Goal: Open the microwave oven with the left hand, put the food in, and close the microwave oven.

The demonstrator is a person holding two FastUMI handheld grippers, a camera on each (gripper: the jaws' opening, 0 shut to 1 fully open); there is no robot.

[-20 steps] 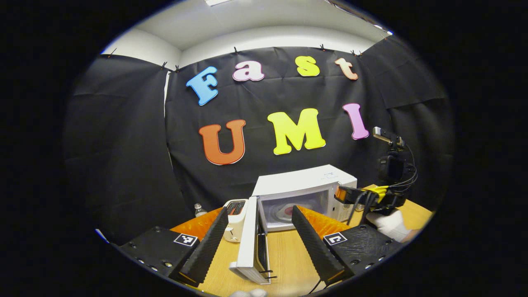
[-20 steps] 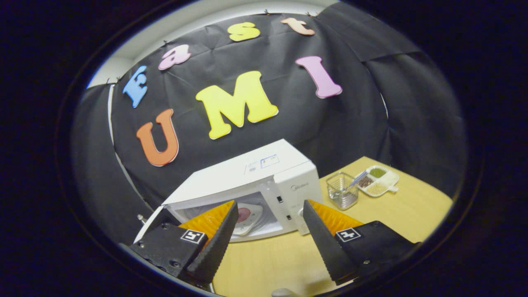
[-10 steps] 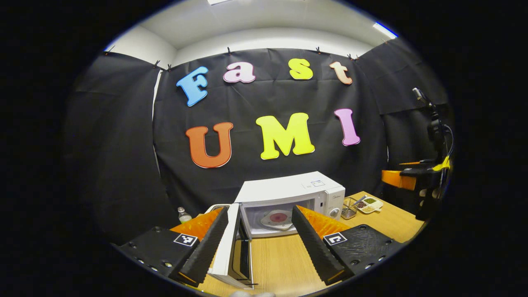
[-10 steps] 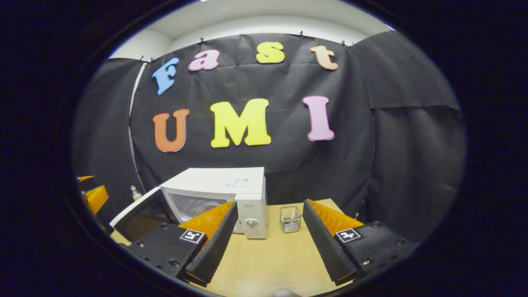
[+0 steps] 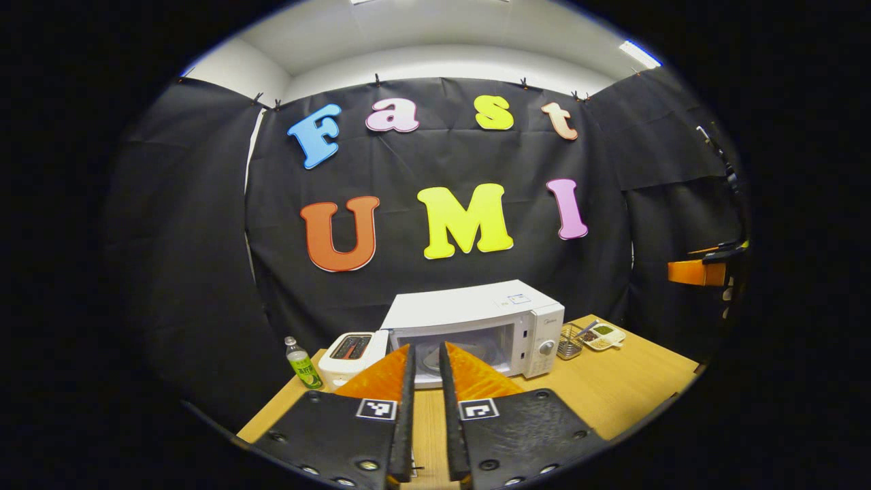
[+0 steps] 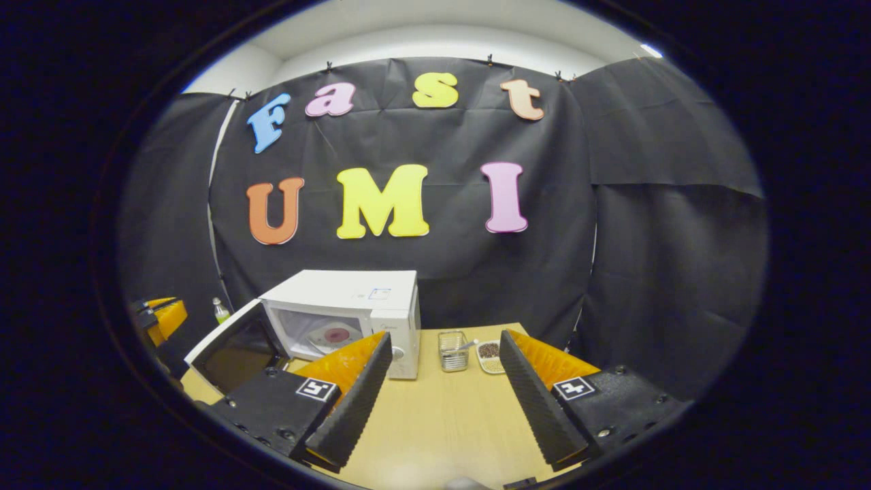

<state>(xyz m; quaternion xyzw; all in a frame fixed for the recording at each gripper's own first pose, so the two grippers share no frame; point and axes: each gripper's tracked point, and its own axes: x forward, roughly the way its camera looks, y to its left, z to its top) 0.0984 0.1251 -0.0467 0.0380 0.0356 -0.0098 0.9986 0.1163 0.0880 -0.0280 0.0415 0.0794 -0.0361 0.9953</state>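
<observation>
Left gripper view: set low above the wooden table (image 5: 612, 388), facing the microwave oven (image 5: 476, 327) almost square on from mid-distance.
Right gripper view: set off to the table's right, farther back, facing the same oven (image 6: 354, 313) at an angle.
Shared: oven, table, wire basket (image 6: 452, 350), bottle (image 5: 303, 364), booth wall.
</observation>
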